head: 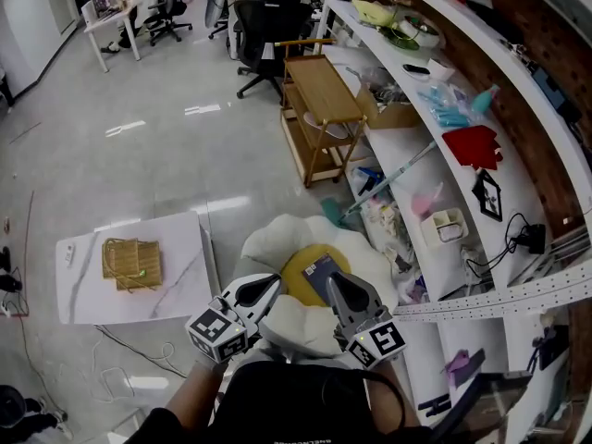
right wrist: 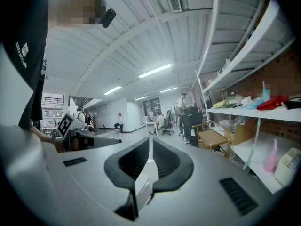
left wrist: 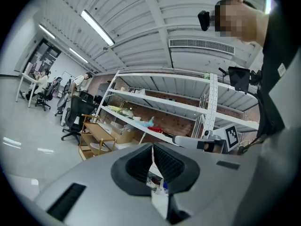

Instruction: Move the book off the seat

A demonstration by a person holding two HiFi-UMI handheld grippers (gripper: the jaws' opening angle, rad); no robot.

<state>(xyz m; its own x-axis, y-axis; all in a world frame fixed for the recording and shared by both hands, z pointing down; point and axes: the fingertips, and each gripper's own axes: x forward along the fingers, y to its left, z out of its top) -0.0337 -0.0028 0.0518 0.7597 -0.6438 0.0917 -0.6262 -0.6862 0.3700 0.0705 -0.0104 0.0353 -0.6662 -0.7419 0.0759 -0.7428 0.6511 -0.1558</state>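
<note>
Head view: bright, even office light, no hard shadows. Floor (head: 139, 165) is glossy w/ white glare streaks at upper left and centre. Strong fisheye: shelves (head: 400, 151) bow in a curve at right, edges stretch. Centre sharp, bottom edge dark.

Left gripper view: strip lights (left wrist: 96, 27) blow out to pure white. Room behind reads ok, a bit soft. Left tool (left wrist: 153, 161) fills lower frame, grey, blurry so near the lens. Black round vignette in corners.

Right gripper view: same vignette. Ceiling lights (right wrist: 155, 70) glare white, shelf lines bend at right. Right tool (right wrist: 149, 161) soft close up. Upper left dark.
</note>
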